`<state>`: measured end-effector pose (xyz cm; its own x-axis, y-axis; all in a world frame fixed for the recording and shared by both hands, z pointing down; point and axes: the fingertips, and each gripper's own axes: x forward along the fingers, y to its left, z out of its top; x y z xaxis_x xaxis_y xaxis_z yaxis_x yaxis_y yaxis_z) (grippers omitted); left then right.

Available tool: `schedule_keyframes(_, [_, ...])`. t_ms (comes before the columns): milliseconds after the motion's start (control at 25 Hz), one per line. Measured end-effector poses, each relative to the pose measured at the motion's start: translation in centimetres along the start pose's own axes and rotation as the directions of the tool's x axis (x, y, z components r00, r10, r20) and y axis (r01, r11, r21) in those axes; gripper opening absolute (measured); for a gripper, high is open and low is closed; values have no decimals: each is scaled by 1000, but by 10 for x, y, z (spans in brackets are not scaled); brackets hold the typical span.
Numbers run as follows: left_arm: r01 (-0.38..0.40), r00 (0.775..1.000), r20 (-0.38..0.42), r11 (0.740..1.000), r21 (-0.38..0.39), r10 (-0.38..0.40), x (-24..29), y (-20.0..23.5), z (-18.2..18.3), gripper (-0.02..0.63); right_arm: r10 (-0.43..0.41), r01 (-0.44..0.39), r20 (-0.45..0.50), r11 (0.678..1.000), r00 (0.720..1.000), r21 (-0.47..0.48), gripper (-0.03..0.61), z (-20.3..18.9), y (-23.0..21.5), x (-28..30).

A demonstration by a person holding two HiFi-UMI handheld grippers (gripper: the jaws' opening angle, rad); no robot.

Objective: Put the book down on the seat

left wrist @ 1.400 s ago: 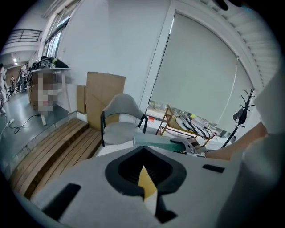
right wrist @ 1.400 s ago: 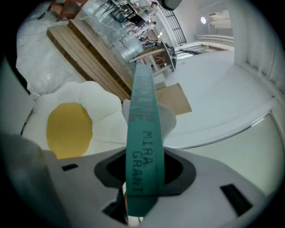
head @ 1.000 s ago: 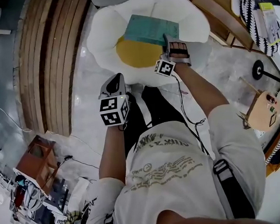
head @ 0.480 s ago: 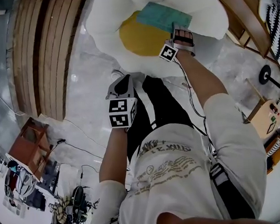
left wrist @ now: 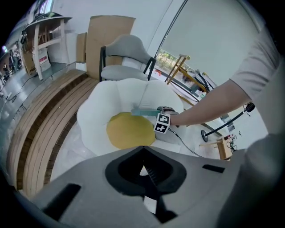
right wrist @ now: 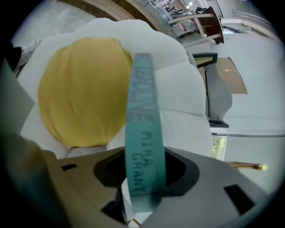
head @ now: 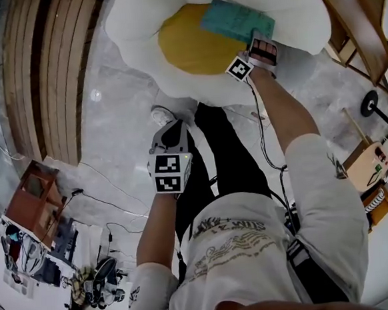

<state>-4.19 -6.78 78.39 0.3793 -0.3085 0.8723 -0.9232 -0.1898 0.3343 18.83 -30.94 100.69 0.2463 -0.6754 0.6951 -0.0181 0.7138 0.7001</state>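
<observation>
A teal book (head: 237,18) lies flat over the seat, a white petal-shaped cushion chair (head: 137,28) with a round yellow middle (head: 195,44). My right gripper (head: 263,42) holds the book's near end at the seat's right side. In the right gripper view the book's spine (right wrist: 143,133) runs out from between the jaws over the yellow cushion (right wrist: 80,89); the jaws are opening with the book still between them. My left gripper (head: 169,131) hangs low, well short of the seat, shut and empty. The left gripper view shows the book (left wrist: 144,111) from afar.
A slatted wooden platform (head: 48,82) curves along the left. A grey chair (left wrist: 122,58) stands behind the seat. Wooden furniture (head: 355,31) and a black stand base (head: 370,103) are at the right. A brown box (head: 34,204) and cables lie at the lower left.
The right gripper and the book have moved up and right in the head view, toward the seat's right side. The left gripper sits lower in the picture.
</observation>
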Motion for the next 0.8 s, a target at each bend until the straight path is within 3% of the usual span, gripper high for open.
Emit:
schedule_keyframes(80, [6, 1000, -10, 1000, -1, -6, 4, -1, -5, 18, 16, -16, -58, 1000, 998, 12, 246, -10, 6, 15])
schedule_keyframes(240, [3, 999, -34, 1000, -12, -3, 15, 4, -18, 18, 53, -48, -124, 998, 991, 40, 247, -20, 22, 33])
schedule_keyframes(400, [21, 999, -50, 1000, -21, -22, 18, 5, -25, 18, 101, -93, -115, 993, 988, 67, 260, -17, 38, 31])
schedule_keyframes(480, [24, 998, -50, 1000, -14, -24, 18, 5, -25, 18, 163, -151, -101, 981, 981, 120, 265, -17, 53, 25])
schedule_keyframes(600, [17, 999, -39, 1000, -8, -17, 14, 6, -19, 18, 277, -252, -86, 941, 957, 227, 265, -23, 77, 10])
schedule_keyframes(800, [20, 1000, -21, 999, 27, -19, 3, -4, -4, 18, 401, -382, 30, 843, 915, 380, 265, -26, 98, -28])
